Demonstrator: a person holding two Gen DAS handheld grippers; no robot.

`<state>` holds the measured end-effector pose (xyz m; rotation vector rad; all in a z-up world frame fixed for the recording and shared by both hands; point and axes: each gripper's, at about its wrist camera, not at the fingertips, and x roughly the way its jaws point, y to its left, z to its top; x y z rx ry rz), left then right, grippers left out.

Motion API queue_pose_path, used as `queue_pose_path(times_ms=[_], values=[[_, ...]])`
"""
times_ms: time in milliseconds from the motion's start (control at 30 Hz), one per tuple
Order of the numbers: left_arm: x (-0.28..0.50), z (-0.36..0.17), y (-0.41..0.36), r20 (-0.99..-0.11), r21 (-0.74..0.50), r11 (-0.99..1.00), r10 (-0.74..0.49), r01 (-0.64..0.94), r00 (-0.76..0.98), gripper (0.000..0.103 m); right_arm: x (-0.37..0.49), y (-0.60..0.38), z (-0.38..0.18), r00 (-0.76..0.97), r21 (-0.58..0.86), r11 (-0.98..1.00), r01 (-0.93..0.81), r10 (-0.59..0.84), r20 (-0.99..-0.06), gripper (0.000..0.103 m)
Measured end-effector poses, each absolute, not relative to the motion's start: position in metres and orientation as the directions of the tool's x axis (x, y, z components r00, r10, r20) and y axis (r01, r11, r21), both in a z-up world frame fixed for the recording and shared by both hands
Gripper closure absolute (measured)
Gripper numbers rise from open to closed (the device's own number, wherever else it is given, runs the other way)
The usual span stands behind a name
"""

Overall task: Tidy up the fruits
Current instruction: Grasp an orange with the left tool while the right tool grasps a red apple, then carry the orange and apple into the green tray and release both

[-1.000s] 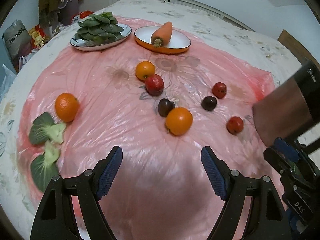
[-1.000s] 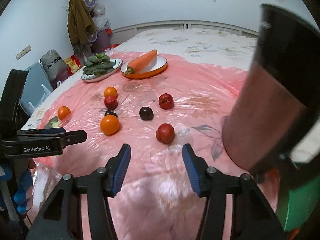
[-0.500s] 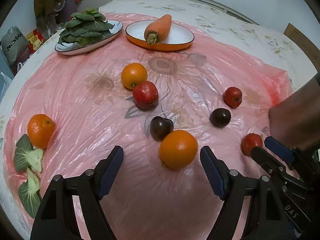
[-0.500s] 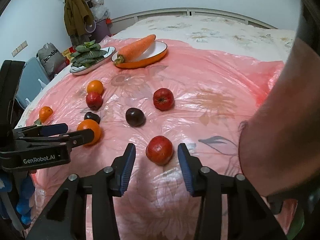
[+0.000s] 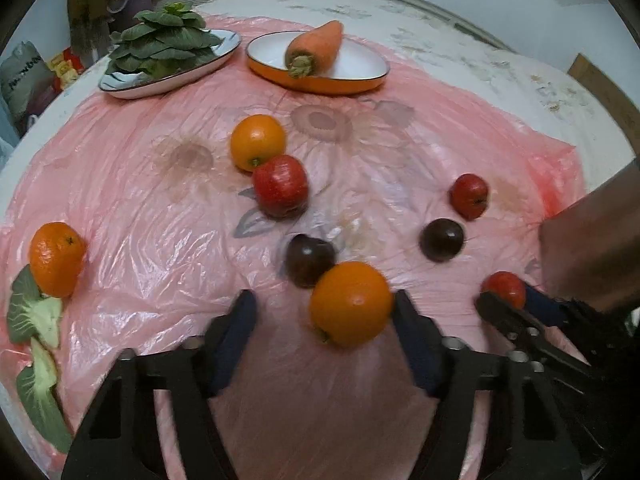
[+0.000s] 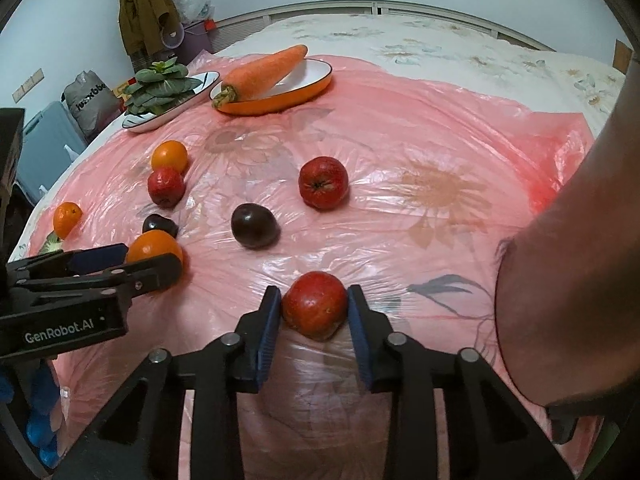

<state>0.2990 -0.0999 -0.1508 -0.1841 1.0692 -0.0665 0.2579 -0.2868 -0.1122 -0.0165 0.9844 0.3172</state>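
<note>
Pinching a red apple (image 6: pixel 315 305) between both pads, the right tongs (image 6: pixel 314 314) sit low on the pink plastic sheet (image 6: pixel 400 240), while the left tongs (image 5: pixel 324 318) gape wide around an orange (image 5: pixel 351 303), touching one side only

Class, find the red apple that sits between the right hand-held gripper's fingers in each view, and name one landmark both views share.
Left wrist view: red apple at right edge, lower middle.
Right wrist view: red apple bottom centre.
Shared landmark: carrot on the orange dish.
</note>
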Motion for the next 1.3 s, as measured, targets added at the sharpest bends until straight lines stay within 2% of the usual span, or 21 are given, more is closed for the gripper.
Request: queue_pose_path(times_ms=[33, 67, 267, 567, 933, 1300], values=[[0.298, -0.150, -0.101, -0.861, -0.200, 0.979, -0.163, -0.026, 0.482, 0.059, 0.258, -0.286, -0.113, 0.511, 0.128, 0.954, -0.271, 0.255, -0.821, 0.074], [0.298, -0.149, -0.101, -0.858, -0.205, 0.978, -0.169, -0.022, 0.485, 0.061, 0.258, -0.286, -0.113, 0.510, 0.127, 0.954, -0.270, 0.254, -0.822, 0.074], [0.289, -0.146, -0.090, -0.823, -0.284, 0.959, -0.243, -0.003, 0.513, 0.068, 0.256, -0.286, -0.113, 0.517, 0.136, 0.958, -0.251, 0.251, -0.818, 0.074], [0.279, -0.135, -0.063, -0.777, -0.379, 0.925, -0.324, 0.011, 0.540, 0.068, 0.247, -0.291, -0.106, 0.534, 0.152, 0.960, -0.233, 0.257, -0.806, 0.074], [0.252, -0.120, -0.047, -0.763, -0.387, 0.922, -0.338, 0.030, 0.551, 0.068, 0.214, -0.288, -0.082, 0.557, 0.178, 0.954, -0.241, 0.286, -0.779, 0.074], [0.202, -0.093, -0.069, -0.753, -0.382, 0.919, -0.373, 0.102, 0.542, 0.068, 0.132, -0.321, -0.057, 0.591, 0.228, 0.954, -0.193, 0.298, -0.749, 0.074]])
